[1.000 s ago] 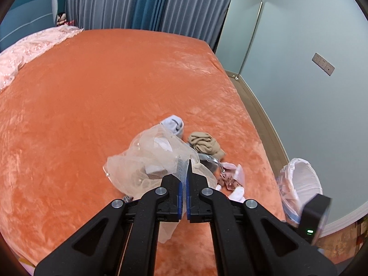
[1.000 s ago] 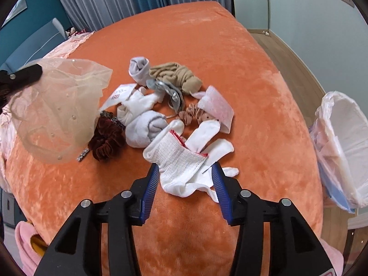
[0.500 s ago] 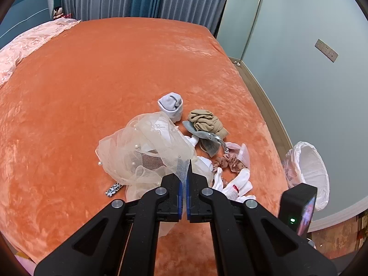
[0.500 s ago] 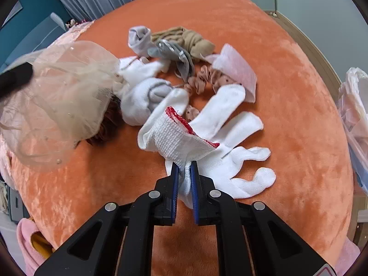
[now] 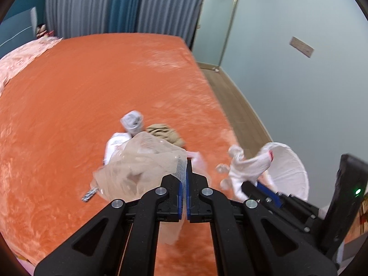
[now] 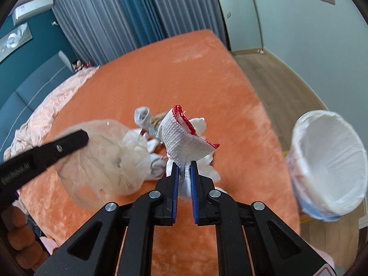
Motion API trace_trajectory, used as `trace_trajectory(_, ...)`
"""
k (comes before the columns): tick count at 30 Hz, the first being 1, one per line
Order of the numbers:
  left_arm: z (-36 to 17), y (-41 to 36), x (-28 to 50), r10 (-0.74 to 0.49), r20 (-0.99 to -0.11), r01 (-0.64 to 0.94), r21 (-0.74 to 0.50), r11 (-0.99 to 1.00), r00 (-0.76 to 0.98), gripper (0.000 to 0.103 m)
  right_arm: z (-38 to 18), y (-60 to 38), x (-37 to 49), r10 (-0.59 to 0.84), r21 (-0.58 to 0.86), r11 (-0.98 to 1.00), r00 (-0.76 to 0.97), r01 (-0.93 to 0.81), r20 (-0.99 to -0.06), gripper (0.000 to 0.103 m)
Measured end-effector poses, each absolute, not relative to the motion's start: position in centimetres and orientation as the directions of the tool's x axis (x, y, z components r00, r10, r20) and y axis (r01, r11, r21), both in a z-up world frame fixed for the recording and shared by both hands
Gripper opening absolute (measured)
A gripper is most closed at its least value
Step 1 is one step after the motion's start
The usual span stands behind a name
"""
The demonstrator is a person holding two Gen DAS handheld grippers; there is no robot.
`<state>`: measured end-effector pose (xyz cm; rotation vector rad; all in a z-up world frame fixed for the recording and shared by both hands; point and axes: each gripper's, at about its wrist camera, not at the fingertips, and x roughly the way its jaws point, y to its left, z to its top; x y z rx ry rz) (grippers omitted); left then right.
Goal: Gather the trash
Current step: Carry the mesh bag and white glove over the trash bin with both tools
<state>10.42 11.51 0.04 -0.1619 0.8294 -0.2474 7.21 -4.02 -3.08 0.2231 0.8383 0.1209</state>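
The right gripper (image 6: pixel 183 174) is clamping its jaws on a soft, light white glove (image 6: pixel 186 138), drooping limply; the left gripper (image 5: pixel 185 179) is pinching sheer netting (image 5: pixel 142 163).

A wide bed (image 5: pixel 92 87) under a plush orange cover filled most of the room. At its far left lay a pale pink quilt (image 6: pixel 46 108), and behind that stood a padded blue headboard (image 6: pixel 30 85) against a dark teal wall (image 6: pixel 39 34). A framed picture (image 6: pixel 13 39) hung on that wall, with an air conditioner (image 6: pixel 32 5) above it. Grey and blue curtains (image 5: pixel 119 7) covered the far side in long folds. To the right rose a pale blue-green wall (image 5: pixel 287 92) carrying a socket plate (image 5: pixel 301 46). A wood-look floor (image 6: pixel 280 80) ran between the bed and that wall. Soft, even light lay over everything.
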Motion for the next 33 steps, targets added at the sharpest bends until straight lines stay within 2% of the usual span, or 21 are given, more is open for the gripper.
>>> trace_trajectory(5,2.1,7.1,10.0,-0.347,-0.681,0.244,-0.247,0.938,0.645,0.001,-0.3,-8.8,6.0,0.146,0.251,0.967,0.722,0.040,-0.676,0.009)
trace_trajectory(15,4.4,-3.8,10.0,-0.488,-0.642,0.418,-0.274,0.866,0.591,0.001,1.0,-18.6,3.8,0.012,0.246,0.950,0.770,0.190,-0.638,0.009)
trace_trajectory(28,4.2,-14.4,11.7,-0.594,-0.632,0.541,-0.310,0.782,0.497,0.002,-1.2,-27.1,3.0,-0.070,0.259,0.912,0.743,0.318,-0.666,0.010)
trace_trajectory(31,3.9,-15.9,12.2,-0.608,-0.627,0.552,-0.320,0.770,0.486,0.002,-1.6,-27.9,3.4,-0.070,0.269,0.904,0.735,0.333,-0.674,0.014)
trace_trajectory(32,3.7,-16.2,12.5,-0.605,-0.627,0.546,-0.319,0.774,0.491,0.008,-1.8,-28.0,3.1,-0.076,0.266,0.902,0.733,0.339,-0.676,0.016)
trace_trajectory(33,3.6,-16.5,12.8,-0.596,-0.632,0.535,-0.319,0.782,0.495,0.029,-2.0,-28.0,3.2,-0.084,0.264,0.899,0.731,0.349,-0.677,0.019)
